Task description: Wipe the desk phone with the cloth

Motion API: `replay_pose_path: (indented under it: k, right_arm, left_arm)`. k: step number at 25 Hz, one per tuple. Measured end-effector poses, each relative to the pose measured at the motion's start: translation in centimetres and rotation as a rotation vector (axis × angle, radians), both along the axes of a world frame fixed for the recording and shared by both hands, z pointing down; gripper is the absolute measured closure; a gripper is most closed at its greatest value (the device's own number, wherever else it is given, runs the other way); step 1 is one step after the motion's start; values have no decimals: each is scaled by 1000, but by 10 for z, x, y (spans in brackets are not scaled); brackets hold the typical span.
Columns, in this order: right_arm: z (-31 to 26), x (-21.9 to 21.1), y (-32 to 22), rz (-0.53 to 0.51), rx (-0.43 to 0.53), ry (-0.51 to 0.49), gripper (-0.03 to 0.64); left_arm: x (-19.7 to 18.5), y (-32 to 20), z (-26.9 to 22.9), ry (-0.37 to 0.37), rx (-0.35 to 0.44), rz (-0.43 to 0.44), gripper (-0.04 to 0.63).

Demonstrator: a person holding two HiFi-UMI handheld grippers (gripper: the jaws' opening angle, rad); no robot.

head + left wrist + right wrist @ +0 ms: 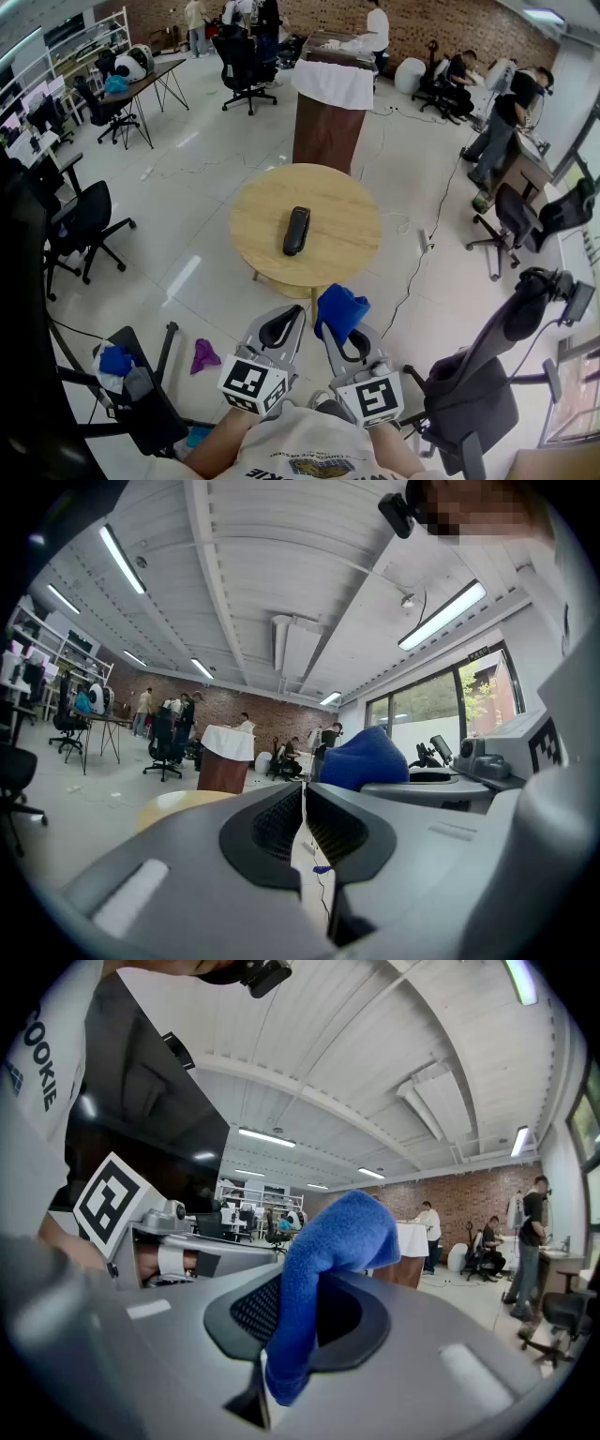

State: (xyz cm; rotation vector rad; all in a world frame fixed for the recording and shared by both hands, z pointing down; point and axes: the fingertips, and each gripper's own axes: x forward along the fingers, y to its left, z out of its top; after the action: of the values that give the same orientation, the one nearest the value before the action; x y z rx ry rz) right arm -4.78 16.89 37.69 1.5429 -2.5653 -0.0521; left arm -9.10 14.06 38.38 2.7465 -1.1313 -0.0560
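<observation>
Approach step; no wiping begun. The right gripper (352, 330) is clenched on the blue cloth (340, 310); the left gripper (279, 328) has its 2 jaws pressed together, empty. The desk phone (296, 230) lies on the round table (356, 202), well apart from both. Judged next: carry the cloth forward and down onto the handset.

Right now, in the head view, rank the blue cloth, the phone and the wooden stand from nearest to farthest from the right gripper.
1. The blue cloth: clamped in the right gripper, at its tip.
2. The phone: ahead, lying in the middle of the round table.
3. The wooden stand: on the floor beyond the table's far edge.
</observation>
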Motion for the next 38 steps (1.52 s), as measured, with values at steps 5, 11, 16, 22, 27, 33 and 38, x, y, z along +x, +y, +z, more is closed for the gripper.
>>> replay_pose_path:
  k: [5, 11, 16, 22, 27, 33, 38]
  right_arm:
    - [4, 3, -12, 12, -13, -4, 557]
    - [11, 8, -33, 12, -16, -16, 558]
    - [15, 23, -64, 12, -21, -26, 558]
    - [22, 33, -94, -26, -24, -37, 557]
    - [24, 46, -119, -55, -36, -37, 558]
    - [23, 61, -149, -90, -47, -48, 558]
    - [23, 76, -168, -120, -45, -61, 558]
  left_arm:
    - [-1, -12, -1, 5, -4, -2, 581]
    - [1, -33, 6, -6, -9, -8, 581]
    - [13, -60, 9, -24, -6, -22, 581]
    - [25, -91, 15, -39, -11, -56, 580]
    - [40, -117, 20, -55, -25, -76, 546]
    - [57, -148, 28, -74, -53, -110, 545]
    - [71, -169, 31, -98, -57, -142, 531]
